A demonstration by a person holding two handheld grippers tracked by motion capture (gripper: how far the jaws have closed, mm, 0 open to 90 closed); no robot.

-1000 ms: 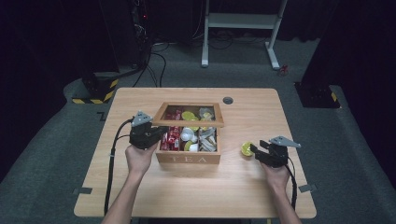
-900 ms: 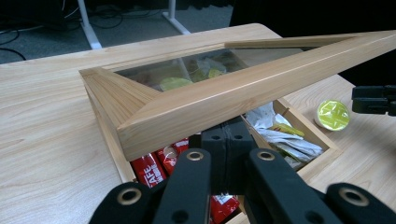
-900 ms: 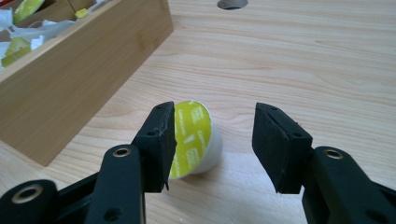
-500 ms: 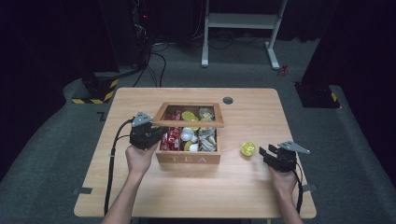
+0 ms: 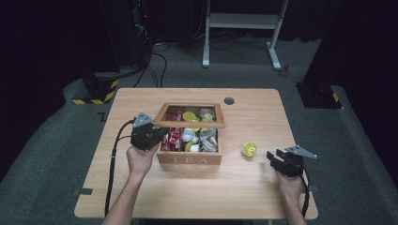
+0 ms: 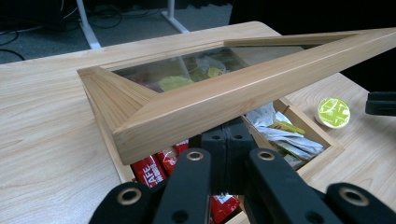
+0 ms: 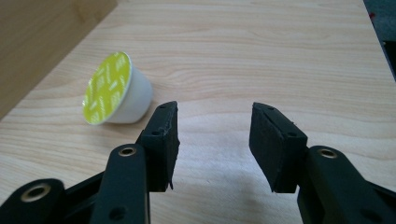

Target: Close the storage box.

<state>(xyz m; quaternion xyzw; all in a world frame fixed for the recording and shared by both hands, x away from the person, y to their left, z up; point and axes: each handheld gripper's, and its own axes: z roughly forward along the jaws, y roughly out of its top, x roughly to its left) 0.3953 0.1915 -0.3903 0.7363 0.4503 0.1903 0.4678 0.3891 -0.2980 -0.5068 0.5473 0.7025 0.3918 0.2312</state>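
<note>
A wooden tea box (image 5: 190,159) stands mid-table, filled with red sachets (image 6: 149,169), capsules and paper tea bags. Its glass-paned lid (image 5: 190,123) (image 6: 224,98) is tilted up, and my left gripper (image 5: 159,136) (image 6: 229,140) is shut on its left edge, holding it raised. A white capsule with a yellow-green foil top (image 5: 249,149) (image 7: 114,88) lies on its side on the table, right of the box. My right gripper (image 5: 274,157) (image 7: 215,135) hovers just right of it. Its jaws have just been closing slightly, but they still stand apart with nothing between them.
A round dark grommet (image 5: 229,100) sits in the tabletop (image 5: 253,197) behind the box. A cable (image 5: 111,173) trails from the left gripper off the table's near edge. Bare wood lies in front of the box and to its right.
The right gripper has drawn back to the right, away from the capsule, which stays lying on the table. The left gripper and the raised lid have not moved.
</note>
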